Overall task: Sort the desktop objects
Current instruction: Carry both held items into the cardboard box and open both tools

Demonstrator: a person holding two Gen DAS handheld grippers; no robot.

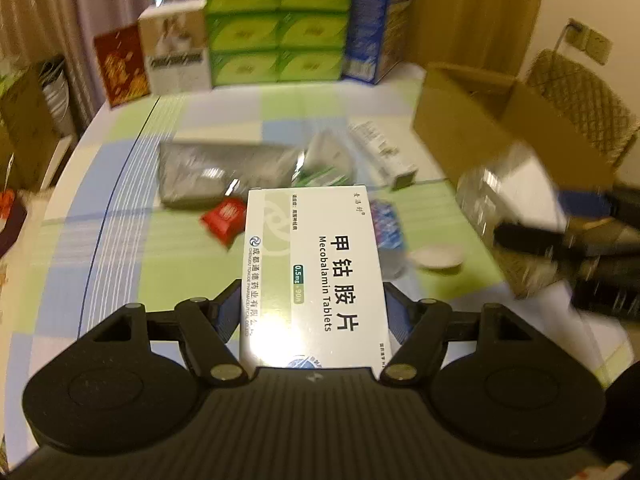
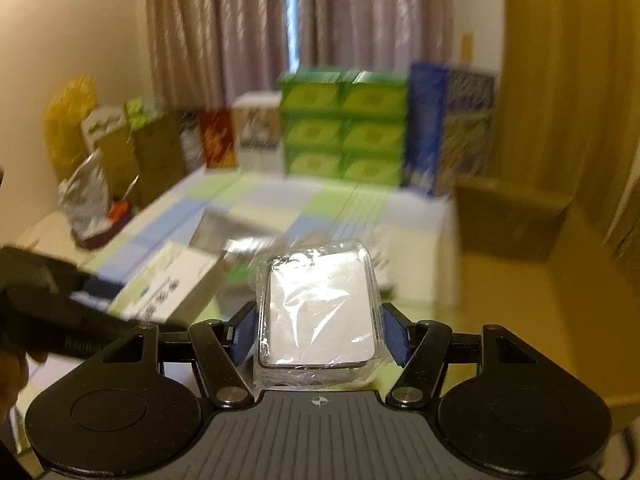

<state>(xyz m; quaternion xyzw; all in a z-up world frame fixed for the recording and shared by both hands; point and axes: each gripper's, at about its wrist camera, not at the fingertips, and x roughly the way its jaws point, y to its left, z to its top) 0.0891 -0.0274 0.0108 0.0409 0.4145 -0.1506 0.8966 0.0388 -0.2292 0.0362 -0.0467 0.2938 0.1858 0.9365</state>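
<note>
My left gripper (image 1: 314,312) was clamped on the pill box (image 1: 316,276), a white and green carton marked Mecobalamin Tablets, with a blue pad pressed to each long side. The box stuck out forward between the fingers, raised above the table (image 1: 120,248), whose cloth was checked in green, blue and white.

Below and beyond the box lay a grey bag (image 1: 224,172), a red packet (image 1: 224,220) just left of the box, a blue-printed wrapper (image 1: 388,224) at its right edge, a small white dish (image 1: 438,258) and a long white carton (image 1: 384,152). A brown cardboard box (image 1: 480,120) stood open at the right. Along the far edge stood stacked green boxes (image 1: 276,28) with a blue box (image 1: 370,20) beside them.

My right gripper (image 2: 320,332) was closed on a clear pack (image 2: 320,312), a white slab sealed in shiny film, gripped by its two sides and likewise lifted off the cloth. From that camera the pill box (image 2: 168,284) showed at the left, blurred, in the dark left gripper (image 2: 60,312). In the left wrist view the right gripper (image 1: 560,240) and its pack (image 1: 508,204) were smeared by motion, so I could only roughly make out that they hung near the cardboard box. I couldn't tell what the pack contained.
</note>
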